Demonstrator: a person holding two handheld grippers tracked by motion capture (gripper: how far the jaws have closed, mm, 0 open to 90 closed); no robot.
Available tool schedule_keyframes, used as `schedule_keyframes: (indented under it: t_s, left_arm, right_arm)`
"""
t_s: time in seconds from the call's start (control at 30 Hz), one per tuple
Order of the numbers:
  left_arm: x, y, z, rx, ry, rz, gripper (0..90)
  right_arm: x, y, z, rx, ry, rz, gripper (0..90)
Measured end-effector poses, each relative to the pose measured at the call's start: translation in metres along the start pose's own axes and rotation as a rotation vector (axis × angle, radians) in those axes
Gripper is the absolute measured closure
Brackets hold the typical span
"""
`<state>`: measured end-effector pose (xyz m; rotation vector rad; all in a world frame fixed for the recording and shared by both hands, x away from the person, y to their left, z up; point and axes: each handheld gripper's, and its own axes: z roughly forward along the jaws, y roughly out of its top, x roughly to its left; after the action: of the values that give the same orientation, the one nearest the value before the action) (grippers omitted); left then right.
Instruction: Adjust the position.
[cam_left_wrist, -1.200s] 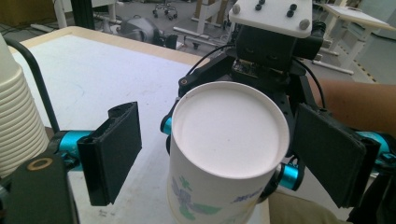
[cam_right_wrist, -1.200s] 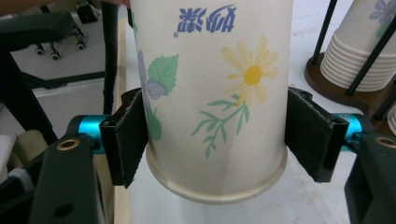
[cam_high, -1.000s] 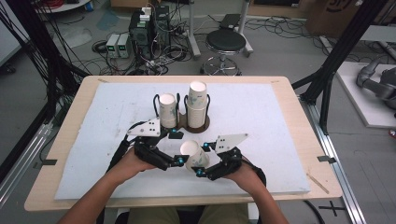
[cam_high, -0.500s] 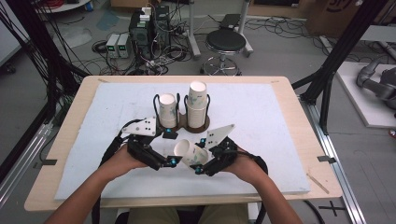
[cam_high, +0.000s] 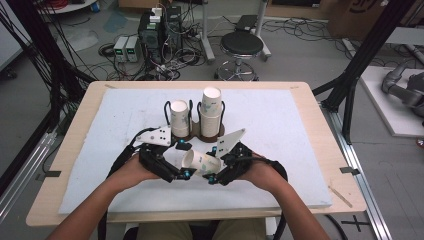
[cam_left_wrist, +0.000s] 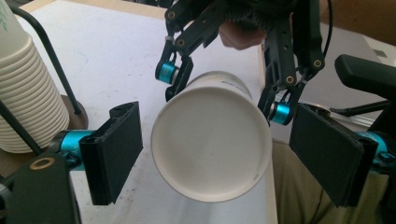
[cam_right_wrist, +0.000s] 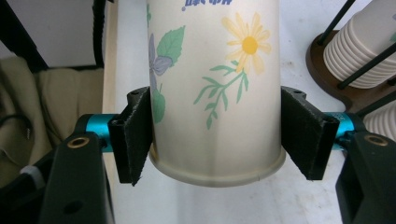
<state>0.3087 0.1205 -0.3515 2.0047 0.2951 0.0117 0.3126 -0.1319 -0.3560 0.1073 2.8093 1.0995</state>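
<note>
Blue writing along the top edge of the cup (cam_right_wrist: 215, 88), cut off and unreadable; below it a printed yellow daisy, green leaves, a violet flower. Cup held sideways above the white mat (cam_high: 300, 130), near the table's front edge, clamped at its closed end by the right gripper (cam_high: 216, 172), pads pressed on both sides. Open mouth turned toward the left gripper (cam_high: 186, 172); inside white, nothing in it. Left jaws spread either side of the rim, not touching, just closing slightly with the cup's mouth between them. Compared with a second ago: cup lifted and carried a little toward the rack (cam_high: 197, 131), right hand (cam_high: 260, 172) higher. Rack with two stacks of cups (cam_high: 211, 112), right stack taller, just behind the grippers.
</note>
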Motion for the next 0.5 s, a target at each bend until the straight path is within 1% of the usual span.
schedule_keyframes:
  t_s: [0.1,0.13,0.27,0.33,0.37,0.4,0.47,0.5]
  left_arm:
    - [0.001,0.0,0.001,0.007,-0.004,0.0,17.2]
    - [0.001,0.0,0.002,0.014,-0.006,0.007,17.2]
    - [0.0,-0.001,0.005,0.032,-0.012,0.011,19.6]
    - [0.0,-0.001,0.006,0.044,-0.015,0.01,20.9]
    - [0.0,-0.002,0.006,0.05,-0.014,0.01,22.5]
    - [0.001,-0.002,0.007,0.057,-0.017,0.012,22.5]
    - [0.001,-0.002,0.007,0.067,-0.017,0.015,24.0]
    - [0.001,-0.002,0.007,0.067,-0.019,0.016,27.9]
  right_arm:
    - [-0.001,0.005,-0.002,0.026,0.006,-0.01,32.0]
    - [-0.001,0.006,-0.002,0.036,0.007,-0.012,32.0]
    - [-0.001,0.013,-0.002,0.102,0.003,-0.043,31.7]
    - [-0.001,0.016,-0.001,0.119,0.011,-0.052,31.7]
    - [-0.001,0.02,-0.001,0.139,0.013,-0.057,31.7]
    - [-0.001,0.02,-0.001,0.139,0.013,-0.057,31.7]
    - [0.0,0.022,-0.002,0.159,0.015,-0.063,31.7]
    - [-0.001,0.025,-0.002,0.172,0.024,-0.069,31.7]
